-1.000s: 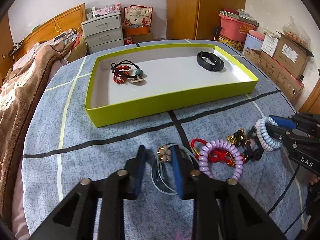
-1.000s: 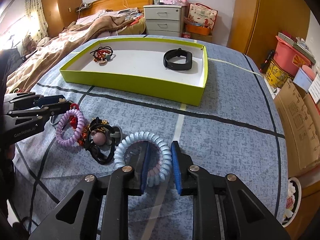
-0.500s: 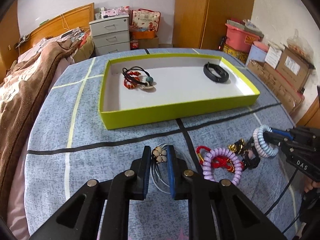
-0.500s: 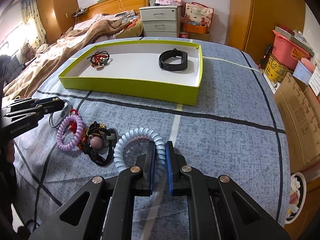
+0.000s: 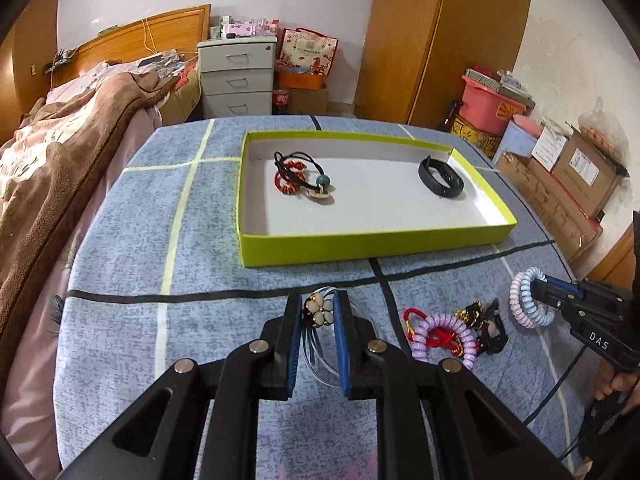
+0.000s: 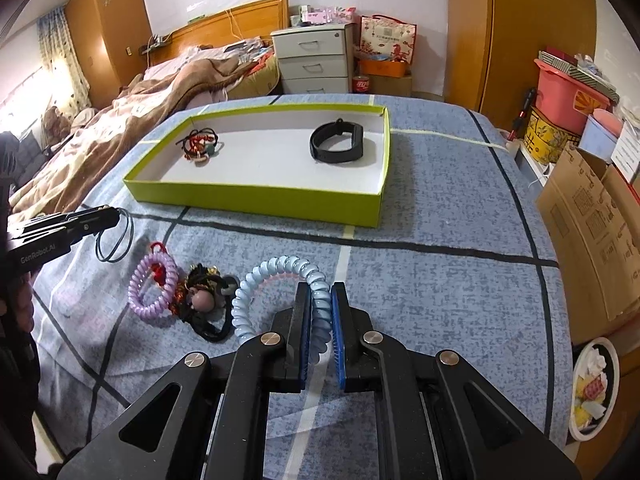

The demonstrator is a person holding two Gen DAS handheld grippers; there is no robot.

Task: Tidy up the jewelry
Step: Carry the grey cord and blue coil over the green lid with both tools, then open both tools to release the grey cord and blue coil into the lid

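My left gripper (image 5: pixel 317 310) is shut on a flower-charm hair tie (image 5: pixel 318 311), lifted above the blue cloth with its thin loops hanging down; it also shows in the right wrist view (image 6: pixel 114 234). My right gripper (image 6: pixel 321 300) is shut on a pale blue spiral hair tie (image 6: pixel 276 276), also lifted; it shows in the left wrist view (image 5: pixel 526 300). A lime-green tray (image 5: pixel 372 240) ahead holds a black wristband (image 5: pixel 440 178) and a bunch of red and black hair ties (image 5: pixel 298 178). A purple spiral tie (image 5: pixel 448 338) with a red cord lies on the cloth.
A black hair tie with gold trim and a pink ball (image 6: pixel 204 302) lies beside the purple one (image 6: pixel 154 288). A bed with a brown blanket (image 5: pixel 60 160) is to the left. Cardboard boxes (image 5: pixel 560 184) stand to the right.
Both grippers closed on their hair ties and lifted them off the cloth, pulling up and back from the table.
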